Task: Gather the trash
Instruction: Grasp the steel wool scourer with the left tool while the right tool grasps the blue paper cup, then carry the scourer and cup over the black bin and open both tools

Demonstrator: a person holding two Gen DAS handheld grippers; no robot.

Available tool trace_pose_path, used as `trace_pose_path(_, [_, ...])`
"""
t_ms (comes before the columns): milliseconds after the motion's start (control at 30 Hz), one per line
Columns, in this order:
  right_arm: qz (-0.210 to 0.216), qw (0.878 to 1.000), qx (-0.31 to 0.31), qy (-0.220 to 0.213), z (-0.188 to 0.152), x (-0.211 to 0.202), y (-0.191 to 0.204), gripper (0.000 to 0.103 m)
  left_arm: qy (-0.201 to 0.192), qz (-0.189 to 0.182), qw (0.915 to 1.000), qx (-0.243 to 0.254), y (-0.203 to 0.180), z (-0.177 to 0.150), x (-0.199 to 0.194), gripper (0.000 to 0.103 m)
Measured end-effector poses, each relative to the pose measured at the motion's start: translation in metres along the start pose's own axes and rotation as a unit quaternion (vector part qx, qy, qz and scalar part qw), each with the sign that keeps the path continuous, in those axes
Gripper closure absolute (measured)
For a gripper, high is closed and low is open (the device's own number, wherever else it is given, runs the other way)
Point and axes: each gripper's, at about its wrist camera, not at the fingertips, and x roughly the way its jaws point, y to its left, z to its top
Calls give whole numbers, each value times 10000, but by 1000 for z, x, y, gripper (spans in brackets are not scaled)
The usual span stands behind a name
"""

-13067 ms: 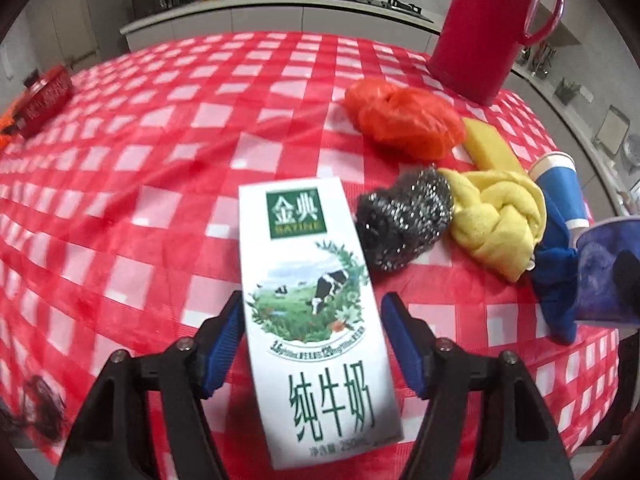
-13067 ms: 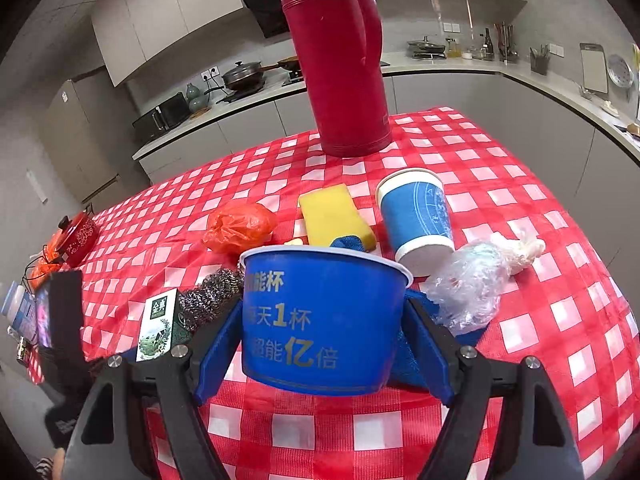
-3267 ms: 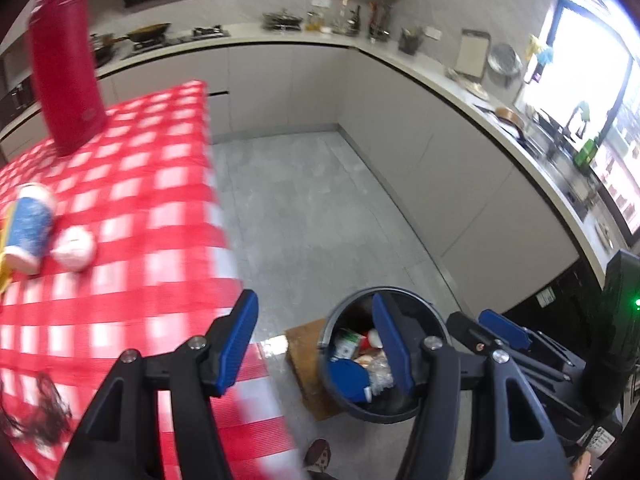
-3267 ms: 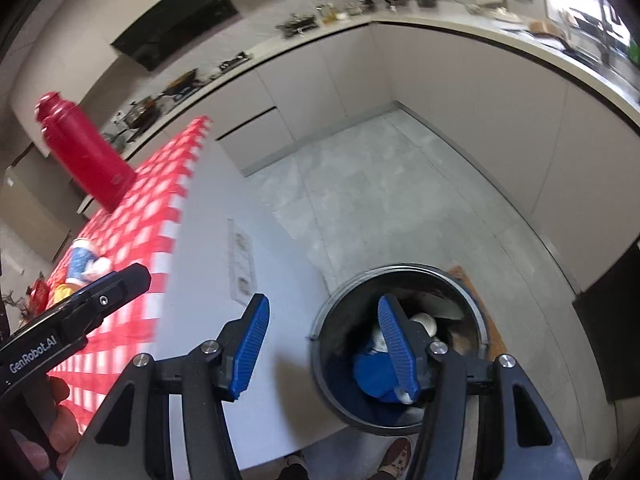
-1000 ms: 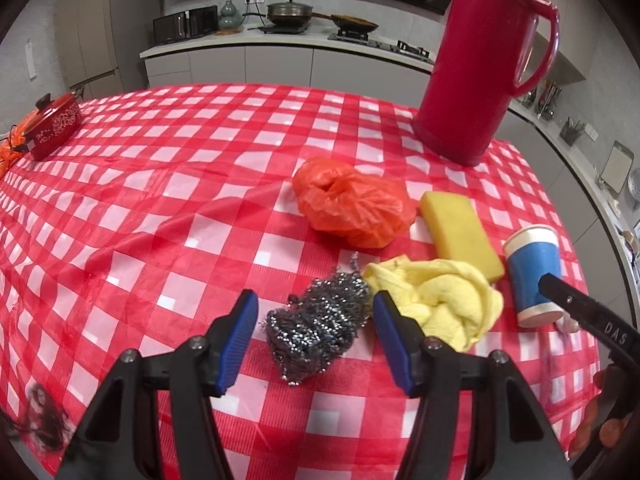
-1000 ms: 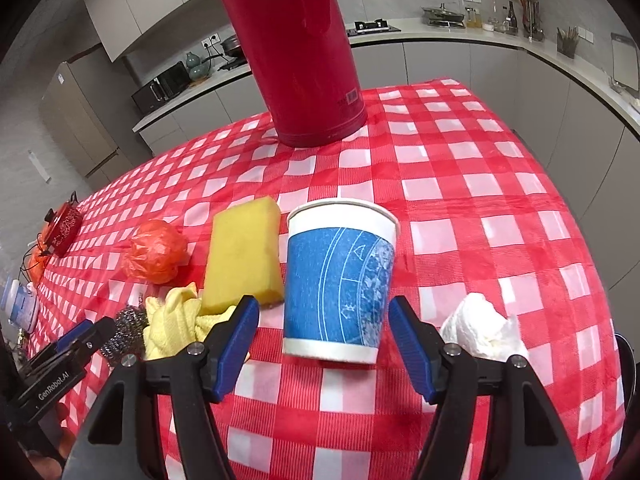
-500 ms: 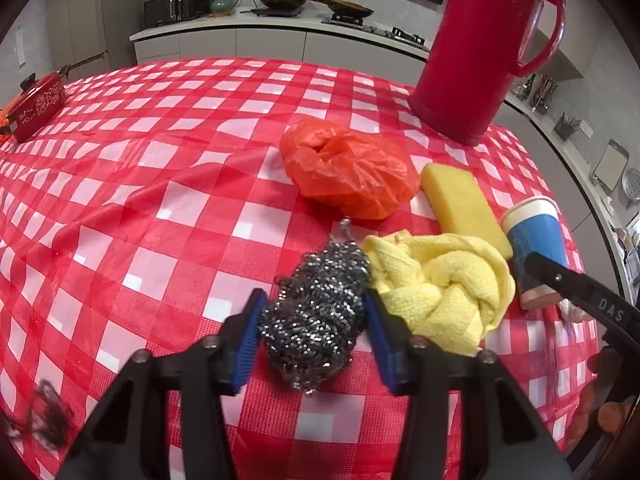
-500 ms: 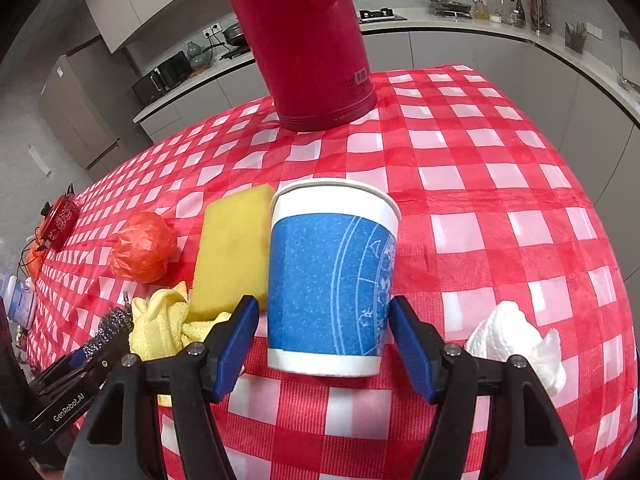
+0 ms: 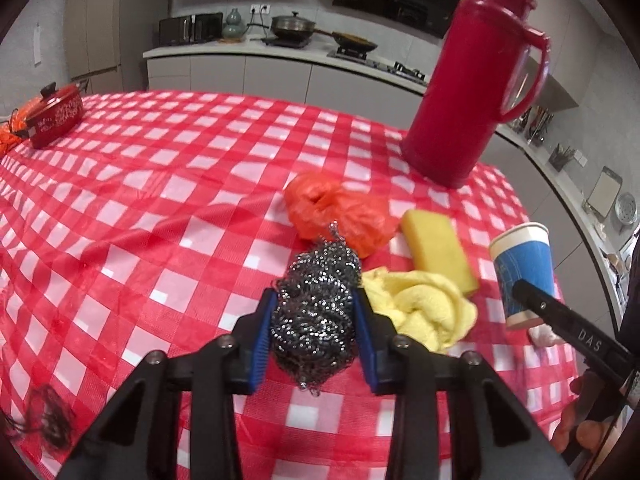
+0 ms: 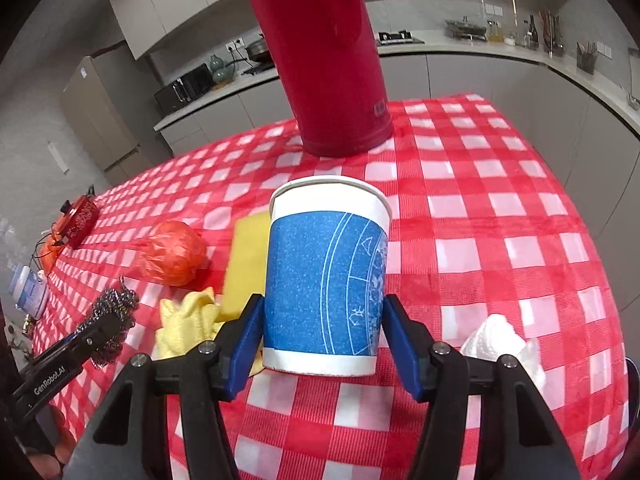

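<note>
My left gripper is shut on a steel wool scrubber, squeezed between the blue pads just above the red checked tablecloth. My right gripper is shut on an upright blue-and-white paper cup; the pads touch both sides near its base. The cup also shows in the left wrist view. An orange plastic bag, a yellow sponge, a yellow cloth and a crumpled white tissue lie on the table.
A tall red thermos stands at the back right of the table. A small red pot sits at the far left. A kitchen counter with pans runs behind. The table edge drops off at the right.
Both grippers have closed in: the left one now squeezes the steel wool, the right one now presses on the cup. Both items appear slightly raised.
</note>
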Motion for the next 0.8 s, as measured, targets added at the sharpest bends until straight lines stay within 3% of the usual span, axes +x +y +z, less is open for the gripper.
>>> trace_pose_path(433, [142,9993,114,-337,-23,-73,-43,42,-237,-399,9984,327,-74,-18,-34,65])
trace_pose_path(800, [-178,9959,619,-631,-53,-152,-138,42,-69,-989,9909,907,-187,-57,-46,65])
